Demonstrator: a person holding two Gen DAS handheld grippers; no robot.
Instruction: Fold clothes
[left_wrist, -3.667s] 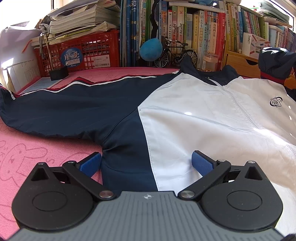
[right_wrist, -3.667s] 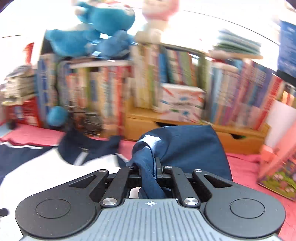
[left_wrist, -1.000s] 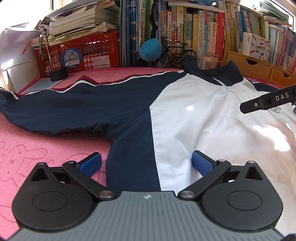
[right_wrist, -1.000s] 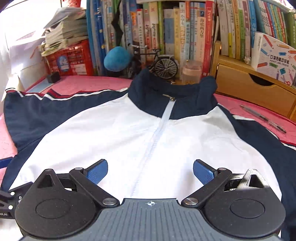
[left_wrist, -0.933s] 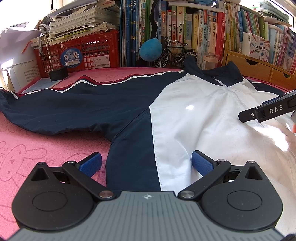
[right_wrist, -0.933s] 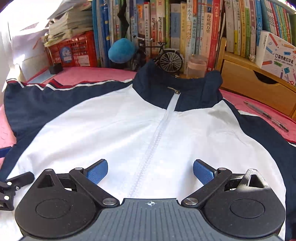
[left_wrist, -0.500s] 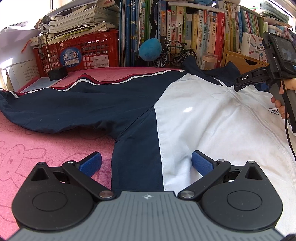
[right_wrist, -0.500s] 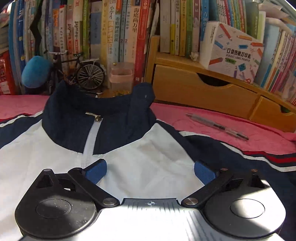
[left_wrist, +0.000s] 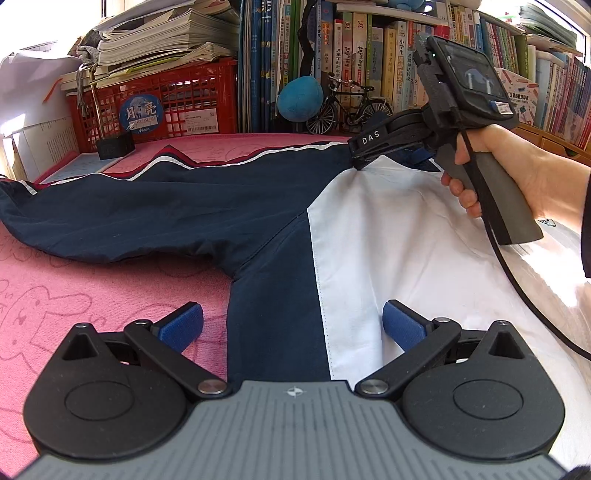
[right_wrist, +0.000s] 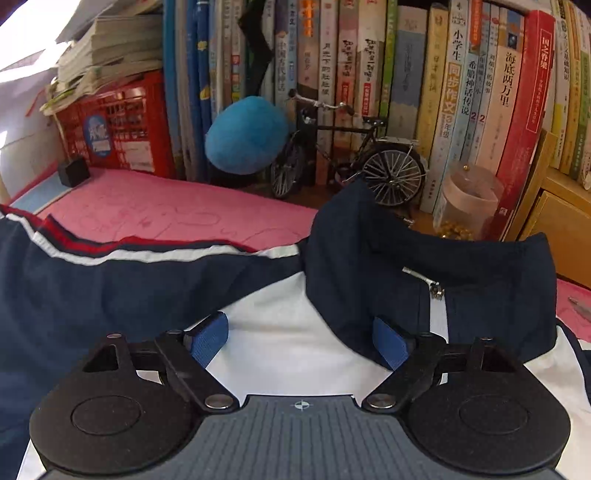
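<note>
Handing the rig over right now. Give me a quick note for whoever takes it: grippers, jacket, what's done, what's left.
Left hand-held gripper: open, low over the jacket side, at the navy and white seam.
Right hand-held gripper: open, at the shoulder by the collar, holding nothing.
Jacket: flat, front up, zipped, on the pink mat; left sleeve spread out.
Done: laid out.
Left: every fold.

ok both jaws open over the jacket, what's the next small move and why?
Probably lower the right gripper a little and close on the jacket at the shoulder beside the collar. Its jaws are open astride that spot, one over the white panel, one at the collar's edge. The left gripper is open astride the side seam, ready to pinch for a sleeve-side fold.
</note>
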